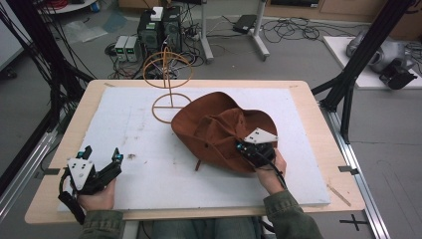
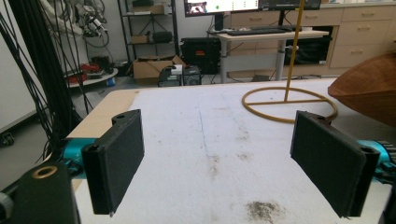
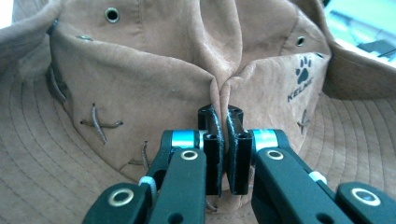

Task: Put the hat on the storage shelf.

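Right fingers (image 3: pixel 223 140) pinch the brown hat (image 1: pixel 219 127) crown; left fingers (image 2: pixel 219 163) gape wide; wire stand (image 1: pixel 168 79) just behind.

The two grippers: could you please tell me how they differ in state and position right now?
The left gripper is open and grips nothing, while the right gripper is shut on a fold of the brown hat. The left one sits at the near left of the white mat; the right one is over the hat. Both are hand-held with black jaws.
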